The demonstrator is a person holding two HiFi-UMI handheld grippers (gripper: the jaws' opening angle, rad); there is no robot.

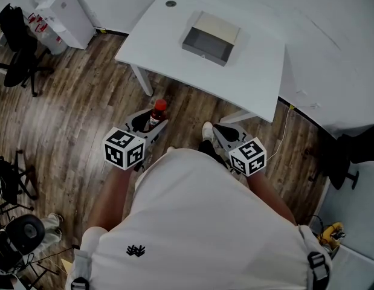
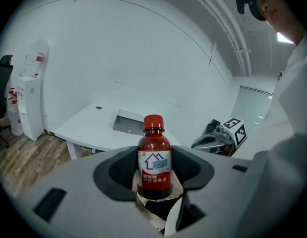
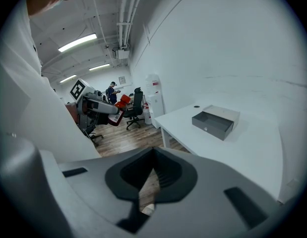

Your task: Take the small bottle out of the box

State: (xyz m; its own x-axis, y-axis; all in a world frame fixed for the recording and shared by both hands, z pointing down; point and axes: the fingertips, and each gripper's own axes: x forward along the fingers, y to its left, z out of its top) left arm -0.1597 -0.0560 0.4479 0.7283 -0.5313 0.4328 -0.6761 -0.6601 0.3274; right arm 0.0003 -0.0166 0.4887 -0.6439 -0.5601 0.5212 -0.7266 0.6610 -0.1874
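Observation:
A small red bottle [image 1: 156,115] with a red cap and a white label stands upright between the jaws of my left gripper [image 1: 151,121], which is shut on it. The left gripper view shows the bottle [image 2: 154,158] gripped at its middle. I hold it over the wooden floor, short of the table. The grey box [image 1: 211,37] lies open on the white table [image 1: 168,50], also seen as the box [image 2: 128,122] and the box [image 3: 215,121]. My right gripper [image 1: 217,130] is shut with nothing in it, its tips meeting in the right gripper view [image 3: 153,150].
A water dispenser [image 1: 64,14] and a black office chair [image 1: 20,50] stand at the far left. Another dark chair [image 1: 350,156] is at the right. My shoe [image 1: 207,130] rests on the wooden floor near the table's front edge. A distant person [image 3: 111,90] stands across the room.

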